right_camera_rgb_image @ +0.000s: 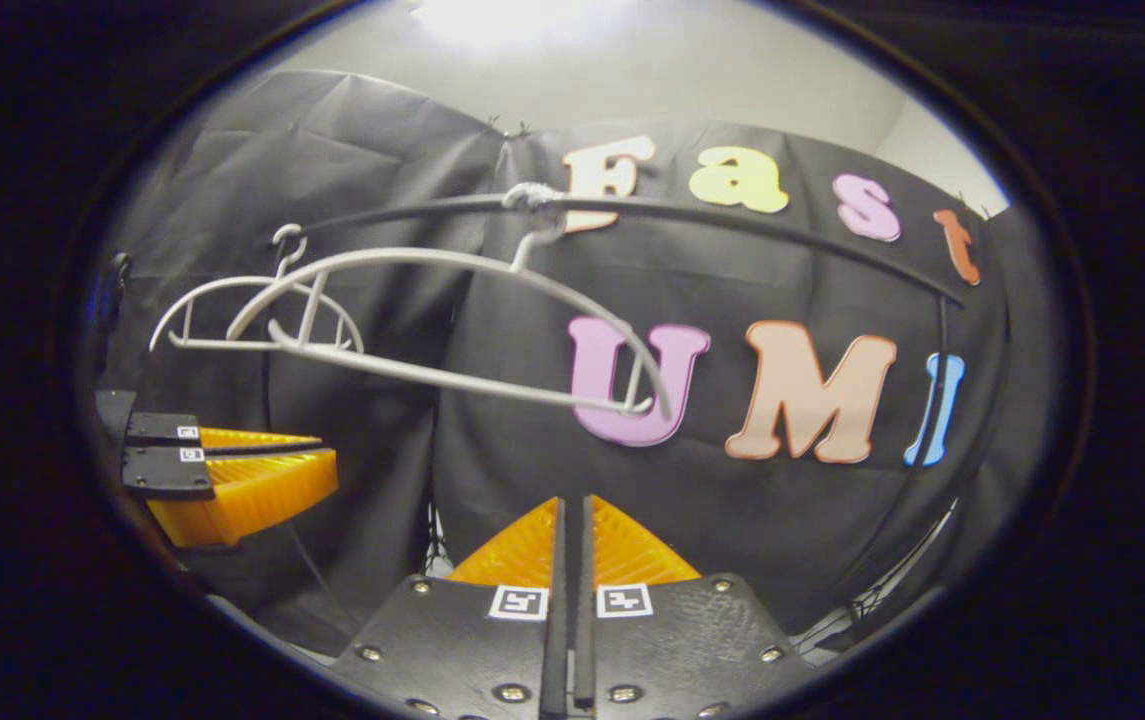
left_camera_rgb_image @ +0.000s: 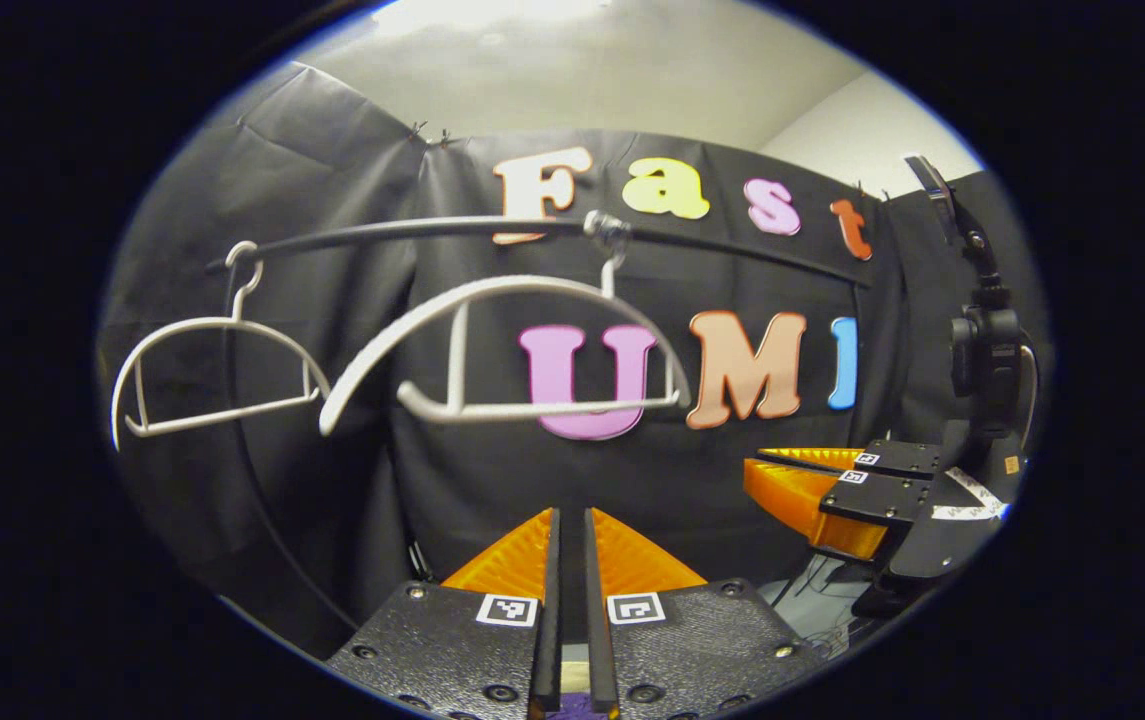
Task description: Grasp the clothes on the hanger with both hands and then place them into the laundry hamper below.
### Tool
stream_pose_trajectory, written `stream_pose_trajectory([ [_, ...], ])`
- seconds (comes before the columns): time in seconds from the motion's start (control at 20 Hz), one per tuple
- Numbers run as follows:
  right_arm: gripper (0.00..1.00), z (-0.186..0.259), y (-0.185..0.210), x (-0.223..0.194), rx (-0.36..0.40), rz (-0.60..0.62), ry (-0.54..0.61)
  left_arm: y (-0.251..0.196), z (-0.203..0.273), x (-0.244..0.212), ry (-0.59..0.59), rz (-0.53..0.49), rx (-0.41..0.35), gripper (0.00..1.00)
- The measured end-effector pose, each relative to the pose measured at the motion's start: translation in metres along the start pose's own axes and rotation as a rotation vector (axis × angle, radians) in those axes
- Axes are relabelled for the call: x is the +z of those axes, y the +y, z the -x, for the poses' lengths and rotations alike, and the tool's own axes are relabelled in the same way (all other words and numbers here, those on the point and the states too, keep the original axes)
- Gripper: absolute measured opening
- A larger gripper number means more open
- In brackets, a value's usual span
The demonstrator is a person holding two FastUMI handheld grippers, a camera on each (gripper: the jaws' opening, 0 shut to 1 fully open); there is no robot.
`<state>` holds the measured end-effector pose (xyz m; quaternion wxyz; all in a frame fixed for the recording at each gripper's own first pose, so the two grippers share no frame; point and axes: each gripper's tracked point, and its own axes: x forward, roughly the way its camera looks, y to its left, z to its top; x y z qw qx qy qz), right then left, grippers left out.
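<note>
Hangers (left_camera_rgb_image: 512,350) hang bare from the black rail (left_camera_rgb_image: 412,232). Below the rail, the left gripper (left_camera_rgb_image: 572,525) and right gripper (right_camera_rgb_image: 572,515) are both clenched, grasping nothing.

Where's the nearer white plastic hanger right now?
In the left gripper view the nearer white plastic hanger hangs bare from the black rail, centre, right of another white hanger.

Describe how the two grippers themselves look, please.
Both the left gripper and the right gripper have black body plates with silver screws, a square black-and-white marker on each side, and ribbed, wedge-shaped jaws. In the left gripper view, the right gripper carries a black camera mount and white tape.
</note>
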<state>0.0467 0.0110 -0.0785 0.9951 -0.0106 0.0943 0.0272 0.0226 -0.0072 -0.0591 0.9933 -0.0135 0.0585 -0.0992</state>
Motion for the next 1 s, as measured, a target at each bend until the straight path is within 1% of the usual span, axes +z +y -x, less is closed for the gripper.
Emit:
stream_pose_trajectory([
  [0.2,0.04,0.015,-0.019,0.044,-0.045,0.023,-0.085,-0.016,0.001,0.042,-0.064,-0.006,-0.012,0.12],
  [0.35,0.05,0.028,-0.02,0.065,-0.055,0.009,-0.13,-0.021,0.003,0.071,-0.123,-0.009,0.002,0.12],
  [0.4,0.07,0.032,-0.021,0.073,-0.059,0.005,-0.144,-0.022,0.001,0.076,-0.132,-0.007,0.006,0.12],
  [0.45,0.1,0.036,-0.023,0.08,-0.06,0.001,-0.162,-0.022,0.002,0.078,-0.136,-0.003,0.008,0.21],
  [0.65,0.57,0.046,-0.025,0.097,-0.066,-0.009,-0.205,-0.028,-0.001,0.083,-0.148,0.022,-0.001,0.55],
  [0.8,0.93,0.05,-0.034,0.103,-0.089,-0.017,-0.221,-0.027,0.005,0.09,-0.171,0.026,0.017,0.94],
  [0.85,0.94,0.051,-0.035,0.104,-0.089,-0.026,-0.223,-0.027,0.006,0.094,-0.178,0.027,0.019,0.92],
  [0.95,0.94,0.053,-0.039,0.106,-0.1,-0.033,-0.228,-0.025,0.007,0.099,-0.19,0.026,0.029,0.92],
  [1.0,0.95,0.054,-0.04,0.107,-0.104,-0.033,-0.229,-0.024,0.006,0.1,-0.194,0.027,0.033,0.92],
])
